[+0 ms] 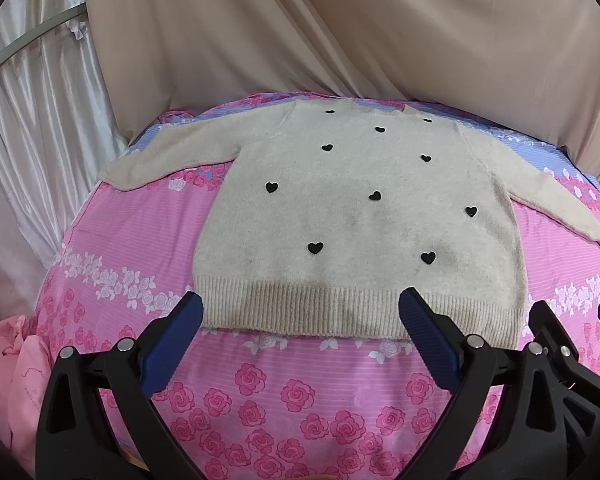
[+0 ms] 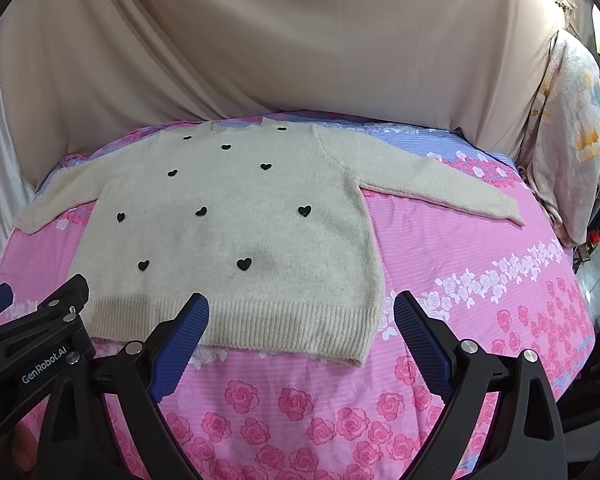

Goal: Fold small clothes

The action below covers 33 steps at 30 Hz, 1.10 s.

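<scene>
A small cream knit sweater (image 1: 356,220) with black hearts lies flat, front up, on the pink rose-print bed sheet (image 1: 260,400), both sleeves spread out to the sides. It also shows in the right wrist view (image 2: 236,232). My left gripper (image 1: 302,306) is open and empty, hovering just above the ribbed hem, its fingertips over the hem's left and middle. My right gripper (image 2: 302,308) is open and empty, hovering over the hem's right corner. Each gripper shows at the edge of the other's view.
A beige curtain (image 1: 380,32) hangs behind the bed. White satin drapes (image 1: 40,100) hang at the left. A pink garment (image 1: 16,368) lies at the bed's left edge. A floral blanket (image 2: 568,140) hangs at the right.
</scene>
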Tool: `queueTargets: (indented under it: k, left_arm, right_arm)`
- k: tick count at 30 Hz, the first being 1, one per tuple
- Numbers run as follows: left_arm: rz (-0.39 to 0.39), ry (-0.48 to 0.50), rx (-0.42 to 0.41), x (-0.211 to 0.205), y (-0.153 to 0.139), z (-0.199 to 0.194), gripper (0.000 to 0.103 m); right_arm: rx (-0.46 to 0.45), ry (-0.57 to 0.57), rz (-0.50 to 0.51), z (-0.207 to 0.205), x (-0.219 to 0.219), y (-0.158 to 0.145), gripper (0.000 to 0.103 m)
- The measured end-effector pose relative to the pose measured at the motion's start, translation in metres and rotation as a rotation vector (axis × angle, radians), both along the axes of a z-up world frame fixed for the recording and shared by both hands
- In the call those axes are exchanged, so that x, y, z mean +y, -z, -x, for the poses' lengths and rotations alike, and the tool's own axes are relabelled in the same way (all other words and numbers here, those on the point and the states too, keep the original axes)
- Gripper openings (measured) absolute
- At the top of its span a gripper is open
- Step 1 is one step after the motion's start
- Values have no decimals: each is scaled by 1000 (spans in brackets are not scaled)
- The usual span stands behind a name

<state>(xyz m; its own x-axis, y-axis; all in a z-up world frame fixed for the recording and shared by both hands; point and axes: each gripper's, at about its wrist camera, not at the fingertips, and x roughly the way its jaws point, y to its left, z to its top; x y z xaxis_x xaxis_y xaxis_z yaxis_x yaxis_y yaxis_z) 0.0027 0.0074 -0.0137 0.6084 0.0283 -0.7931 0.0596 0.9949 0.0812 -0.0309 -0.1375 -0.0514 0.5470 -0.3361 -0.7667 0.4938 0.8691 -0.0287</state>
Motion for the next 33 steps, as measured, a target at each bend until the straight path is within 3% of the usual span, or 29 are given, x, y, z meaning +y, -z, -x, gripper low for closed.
queueTargets:
  k: [33]
  left_arm:
    - [-6, -1, 4, 0, 2, 1, 96]
  right_arm:
    - [2, 1, 0, -1, 1, 2, 92]
